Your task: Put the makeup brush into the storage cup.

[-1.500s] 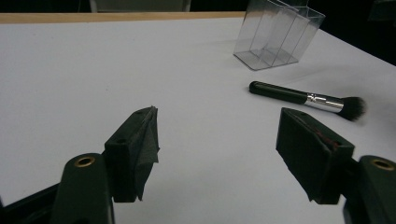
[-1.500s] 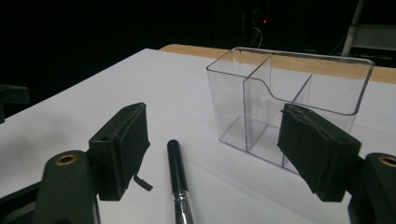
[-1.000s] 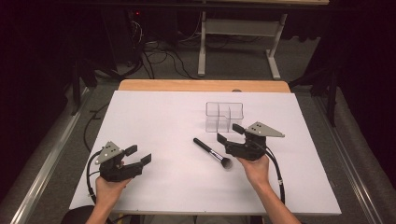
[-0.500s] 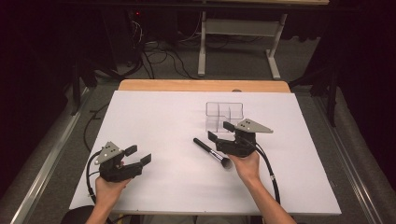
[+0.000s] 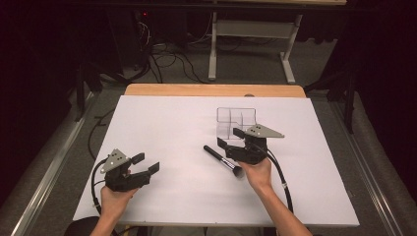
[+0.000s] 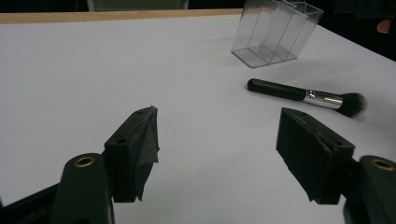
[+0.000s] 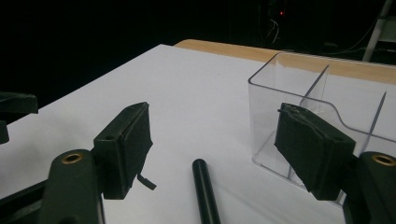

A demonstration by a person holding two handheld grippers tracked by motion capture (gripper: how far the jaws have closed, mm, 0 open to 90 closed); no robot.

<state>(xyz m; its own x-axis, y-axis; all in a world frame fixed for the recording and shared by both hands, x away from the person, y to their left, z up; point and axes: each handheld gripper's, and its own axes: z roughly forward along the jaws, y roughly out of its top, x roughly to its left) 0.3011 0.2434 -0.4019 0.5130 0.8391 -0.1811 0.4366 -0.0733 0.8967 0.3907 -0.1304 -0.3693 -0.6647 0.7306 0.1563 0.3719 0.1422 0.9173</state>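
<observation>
Black jaws of the right gripper (image 5: 230, 138) stand wide apart, holding nothing, poised over the handle end of the brush (image 5: 223, 161), which lies flat on the table (image 5: 167, 118) between and below them. Just beyond its right jaw stands the clear organizer (image 5: 236, 120), its compartments empty. Well to the side, the left gripper (image 5: 145, 163) also gapes open, empty.

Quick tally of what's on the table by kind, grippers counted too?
Makeup brush: 1
Clear divided organizer: 1
Handheld grippers: 2, the left gripper and the right gripper, both with jaws apart
Total: 4
</observation>
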